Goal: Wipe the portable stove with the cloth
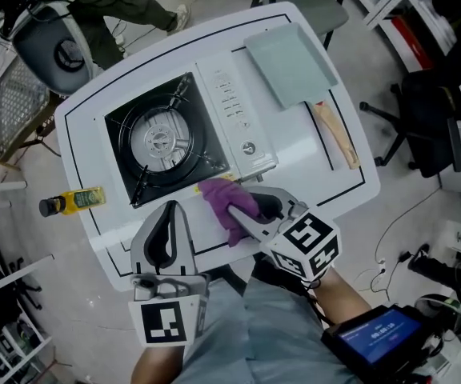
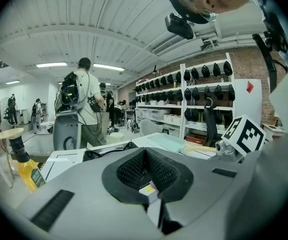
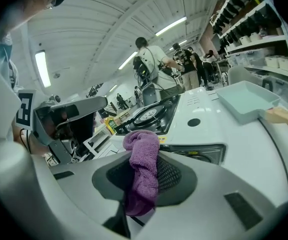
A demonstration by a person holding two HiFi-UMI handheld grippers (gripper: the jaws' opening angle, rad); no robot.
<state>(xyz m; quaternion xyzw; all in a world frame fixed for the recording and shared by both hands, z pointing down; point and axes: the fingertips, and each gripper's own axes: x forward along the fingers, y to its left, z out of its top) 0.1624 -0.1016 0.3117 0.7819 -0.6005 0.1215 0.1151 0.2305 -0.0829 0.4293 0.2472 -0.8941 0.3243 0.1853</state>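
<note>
While right tongs (image 1: pixel 242 212) clamp cloth (image 1: pixel 224 200) at stove (image 1: pixel 232 102) edge, left tongs (image 1: pixel 170 210) closed, empty; bottle (image 1: pixel 74 202), tray (image 1: pixel 290 62) flanking.

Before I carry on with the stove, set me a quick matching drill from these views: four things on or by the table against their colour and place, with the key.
Things:
1. cloth
2. portable stove
3. bottle
4. tray

Descriptions:
A. yellow, by the left edge of the table in the head view
B. purple, clamped in the right gripper
C. pale green, on the table's far right part
D. black burner well with a white control panel, mid-table

Pairs: 1-B, 2-D, 3-A, 4-C.
</note>
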